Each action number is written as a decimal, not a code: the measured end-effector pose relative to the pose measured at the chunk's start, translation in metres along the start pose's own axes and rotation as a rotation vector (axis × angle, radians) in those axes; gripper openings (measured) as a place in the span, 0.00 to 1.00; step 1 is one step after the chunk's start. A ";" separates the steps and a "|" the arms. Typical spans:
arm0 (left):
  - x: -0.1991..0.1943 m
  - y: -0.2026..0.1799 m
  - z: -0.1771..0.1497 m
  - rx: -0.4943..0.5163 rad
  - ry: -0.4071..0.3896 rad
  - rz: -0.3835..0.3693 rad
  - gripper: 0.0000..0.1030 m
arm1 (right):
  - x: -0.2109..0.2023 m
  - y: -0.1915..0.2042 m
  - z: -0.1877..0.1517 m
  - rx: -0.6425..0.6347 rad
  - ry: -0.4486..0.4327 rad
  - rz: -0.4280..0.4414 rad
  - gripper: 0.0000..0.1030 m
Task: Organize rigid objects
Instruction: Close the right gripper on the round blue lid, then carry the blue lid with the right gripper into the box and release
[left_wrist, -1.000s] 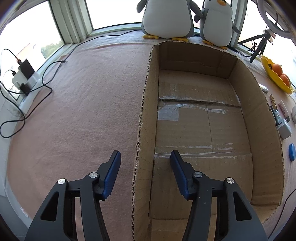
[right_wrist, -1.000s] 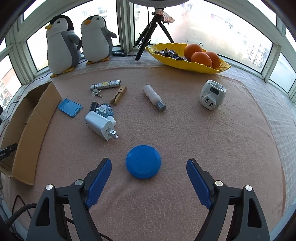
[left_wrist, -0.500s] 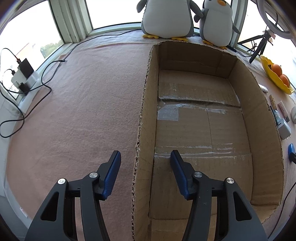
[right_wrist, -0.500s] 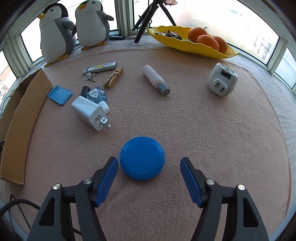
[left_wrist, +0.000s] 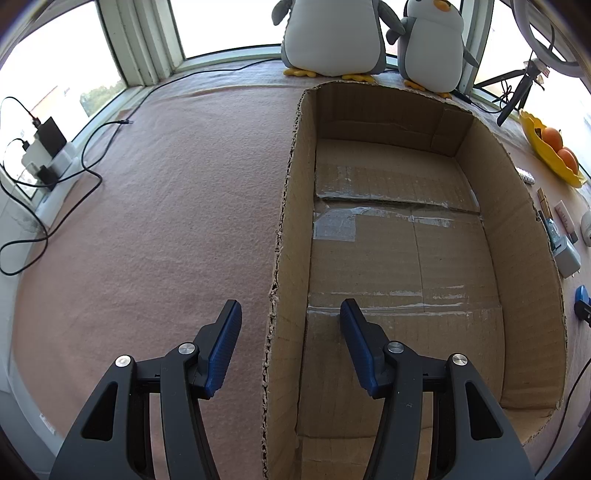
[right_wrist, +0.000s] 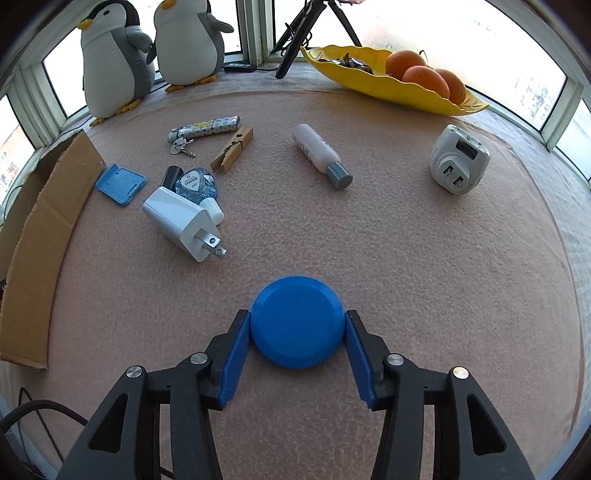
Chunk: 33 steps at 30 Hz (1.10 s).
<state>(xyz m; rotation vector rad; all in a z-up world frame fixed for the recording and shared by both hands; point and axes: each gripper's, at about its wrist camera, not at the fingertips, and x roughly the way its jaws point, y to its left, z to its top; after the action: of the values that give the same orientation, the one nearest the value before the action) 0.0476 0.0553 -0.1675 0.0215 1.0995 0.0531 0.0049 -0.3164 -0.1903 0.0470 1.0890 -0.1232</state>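
A round blue disc lies flat on the pink cloth. My right gripper reaches down over it, its jaws closing, and both blue pads touch the disc's opposite sides. In the left wrist view my left gripper hangs still and open over the cardboard box. One finger is outside the box's left wall and the other inside, neither touching it, and nothing lies in the box. The disc's edge peeks out at the far right of that view.
Behind the disc lie a white charger, a blue flat case, a clothespin, a patterned tube with keys, a white bottle and a white adapter. A yellow dish of oranges and two plush penguins stand at the back. Cables trail at the left.
The right gripper has come down and forward around the blue disc, and its jaws have narrowed from wide apart until the pads meet the disc's sides. The left gripper has not moved.
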 end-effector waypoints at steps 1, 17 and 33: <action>0.000 0.000 0.000 0.000 0.000 -0.001 0.54 | 0.000 0.000 0.000 0.001 0.000 0.001 0.45; 0.000 0.000 0.000 0.000 0.000 -0.001 0.54 | -0.038 0.006 0.003 0.000 -0.065 0.018 0.45; 0.001 0.001 0.000 -0.013 -0.004 -0.013 0.54 | -0.099 0.108 0.035 -0.198 -0.185 0.188 0.45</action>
<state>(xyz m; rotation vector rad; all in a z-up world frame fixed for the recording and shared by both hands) 0.0479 0.0562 -0.1679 0.0032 1.0951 0.0487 0.0036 -0.2054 -0.0892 -0.0397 0.9024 0.1477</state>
